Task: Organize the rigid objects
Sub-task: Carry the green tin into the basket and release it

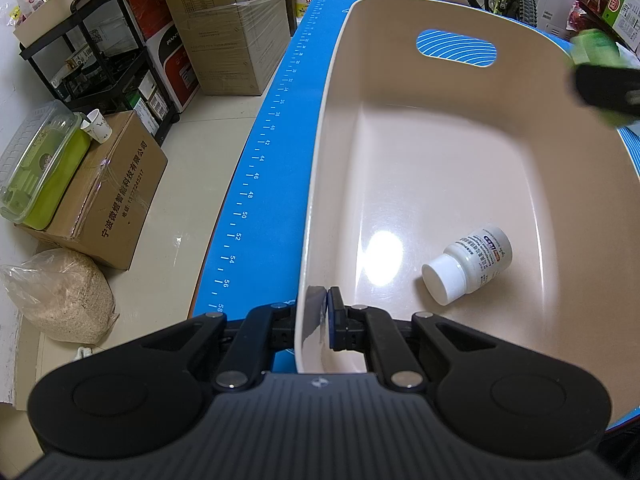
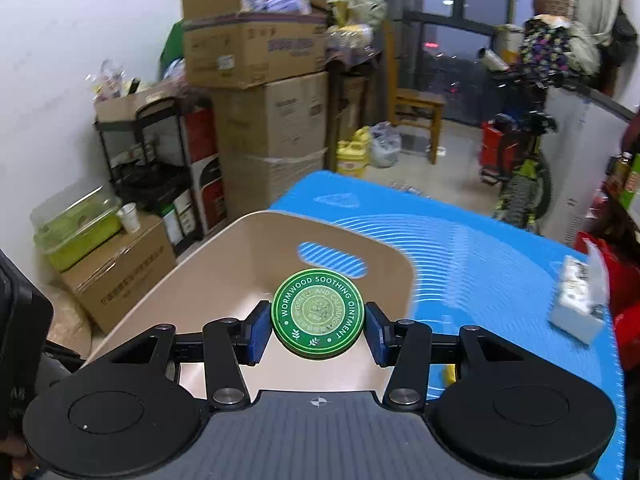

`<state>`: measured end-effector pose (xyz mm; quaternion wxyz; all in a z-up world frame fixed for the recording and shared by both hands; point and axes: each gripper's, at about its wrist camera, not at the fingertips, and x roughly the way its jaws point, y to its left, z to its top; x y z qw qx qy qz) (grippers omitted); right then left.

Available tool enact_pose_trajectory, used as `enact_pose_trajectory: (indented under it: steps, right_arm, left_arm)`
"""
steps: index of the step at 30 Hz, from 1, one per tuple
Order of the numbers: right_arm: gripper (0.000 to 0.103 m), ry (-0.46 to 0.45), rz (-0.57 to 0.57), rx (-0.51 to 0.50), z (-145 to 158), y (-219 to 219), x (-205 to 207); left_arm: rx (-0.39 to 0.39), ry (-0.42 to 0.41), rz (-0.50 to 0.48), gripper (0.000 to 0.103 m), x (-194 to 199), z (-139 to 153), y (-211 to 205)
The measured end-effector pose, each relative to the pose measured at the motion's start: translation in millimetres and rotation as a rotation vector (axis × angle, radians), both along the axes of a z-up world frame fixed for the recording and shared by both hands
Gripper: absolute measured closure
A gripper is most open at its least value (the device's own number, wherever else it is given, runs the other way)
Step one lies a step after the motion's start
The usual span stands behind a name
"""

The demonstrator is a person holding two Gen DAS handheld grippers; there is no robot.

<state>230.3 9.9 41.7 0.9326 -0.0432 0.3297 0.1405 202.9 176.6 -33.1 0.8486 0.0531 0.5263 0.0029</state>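
Observation:
A cream plastic bin [image 1: 440, 152] with a handle slot stands on the blue mat [image 1: 276, 168]. My left gripper [image 1: 325, 314] is shut on the bin's near rim, one pad on each side of the wall. Inside the bin a small white pill bottle [image 1: 468, 264] lies on its side. My right gripper [image 2: 318, 328] is shut on a round green ointment tin [image 2: 318, 314], its blue pads against the tin's sides, above the bin's near right corner [image 2: 256, 264]. In the left wrist view the right gripper [image 1: 604, 88] shows blurred at the right edge with the green tin [image 1: 592, 46].
A white box [image 2: 576, 300] lies on the blue mat [image 2: 480, 264] to the right of the bin. On the floor to the left are cardboard boxes [image 1: 108, 196], a black rack [image 1: 100, 52], a green lidded container [image 1: 40, 168] and a sack of grain [image 1: 60, 296].

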Motion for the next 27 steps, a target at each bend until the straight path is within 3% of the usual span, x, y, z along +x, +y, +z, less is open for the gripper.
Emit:
enact_pose_trajectory:
  steps: [9, 18, 23, 27]
  right_arm:
    - [0.048, 0.124, 0.104, -0.092, -35, 61, 20]
    - [0.048, 0.279, 0.121, -0.165, -69, 75, 31]
    - [0.048, 0.308, 0.119, -0.159, -76, 72, 32]
    - [0.039, 0.279, 0.13, -0.143, -71, 70, 29]
  left_arm:
    - [-0.001, 0.001, 0.002, 0.093, -1, -1, 0]
    - [-0.001, 0.001, 0.002, 0.093, -2, -1, 0]
    - [0.001, 0.001, 0.002, 0.093, -2, -2, 0]
    - [0.001, 0.001, 0.002, 0.093, -3, -2, 1]
